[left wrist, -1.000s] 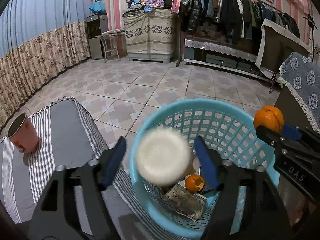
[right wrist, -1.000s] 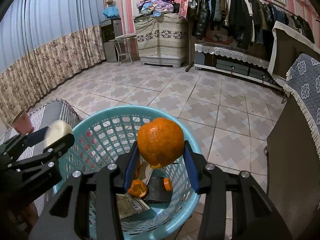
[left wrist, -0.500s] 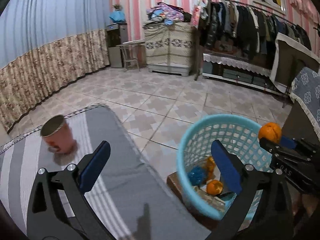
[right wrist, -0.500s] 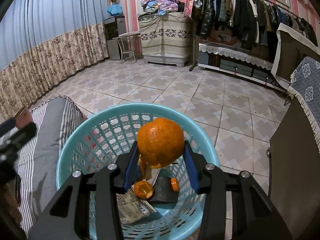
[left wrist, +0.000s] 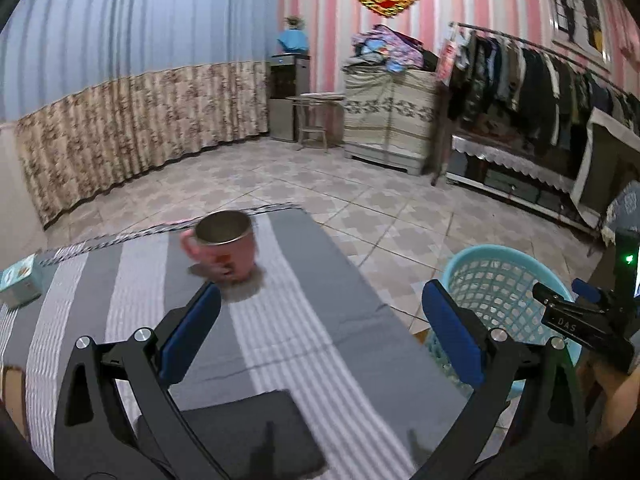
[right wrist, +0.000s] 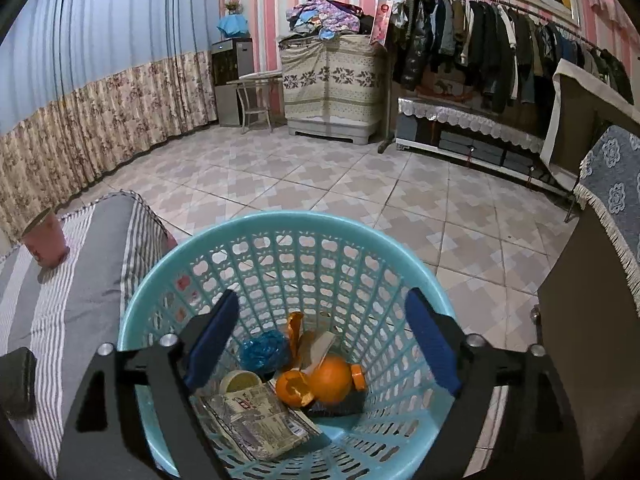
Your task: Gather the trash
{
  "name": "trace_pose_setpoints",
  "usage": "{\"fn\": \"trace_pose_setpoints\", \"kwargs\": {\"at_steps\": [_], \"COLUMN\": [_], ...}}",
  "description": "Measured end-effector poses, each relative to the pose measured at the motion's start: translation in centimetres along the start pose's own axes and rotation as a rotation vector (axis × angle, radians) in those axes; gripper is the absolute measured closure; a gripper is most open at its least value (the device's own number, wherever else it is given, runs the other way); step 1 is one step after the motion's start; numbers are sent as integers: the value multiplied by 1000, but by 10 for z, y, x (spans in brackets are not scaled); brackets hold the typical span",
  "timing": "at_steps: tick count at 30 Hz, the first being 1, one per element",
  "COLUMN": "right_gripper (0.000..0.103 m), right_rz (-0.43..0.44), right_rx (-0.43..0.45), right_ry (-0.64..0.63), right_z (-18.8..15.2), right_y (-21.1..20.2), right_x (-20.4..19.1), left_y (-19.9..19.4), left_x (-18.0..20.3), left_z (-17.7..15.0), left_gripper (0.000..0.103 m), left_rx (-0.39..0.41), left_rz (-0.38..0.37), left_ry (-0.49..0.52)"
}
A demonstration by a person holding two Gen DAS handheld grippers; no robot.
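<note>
Over the basket: the right gripper (right wrist: 320, 340) hangs above the light-blue perforated plastic basket (right wrist: 288, 224), blue-padded jaws spread wide, gripping nothing.
Trash: a whole orange (right wrist: 331, 380), orange peel, a blue crumpled wrapper (right wrist: 264, 350) and a printed foil packet (right wrist: 252, 420) lie on the basket floor.
Left gripper (left wrist: 320, 340): released, empty, over the grey-and-white striped tablecloth (left wrist: 296, 320); the pink metal-lined mug (left wrist: 224, 244) stands at its 11 o'clock.
Doing it well: likely lift the right gripper straight clear of the rim, then seek remaining litter without nudging the mug.
</note>
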State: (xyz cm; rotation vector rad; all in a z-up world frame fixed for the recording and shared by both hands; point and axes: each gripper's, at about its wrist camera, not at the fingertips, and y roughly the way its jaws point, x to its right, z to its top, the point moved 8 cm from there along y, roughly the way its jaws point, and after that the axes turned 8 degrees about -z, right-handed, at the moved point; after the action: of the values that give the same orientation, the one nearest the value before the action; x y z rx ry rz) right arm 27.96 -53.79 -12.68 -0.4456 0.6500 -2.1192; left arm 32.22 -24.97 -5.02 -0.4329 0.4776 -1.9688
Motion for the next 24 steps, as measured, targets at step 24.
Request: {"fn": "trace_pose_setpoints", "kwargs": {"at_steps": [24], "right_gripper": [5], "right_rz": [331], "right_rx": [141], "right_ry": [-162], "right_z": [-47], "right_y": [-163], "right_x": [-147], "left_y": [-155], "left_x": [-123], "left_z": [-65], "left_gripper": [5], "left_rx": [41], "left_rz": [278], "left_ry": [-72]}}
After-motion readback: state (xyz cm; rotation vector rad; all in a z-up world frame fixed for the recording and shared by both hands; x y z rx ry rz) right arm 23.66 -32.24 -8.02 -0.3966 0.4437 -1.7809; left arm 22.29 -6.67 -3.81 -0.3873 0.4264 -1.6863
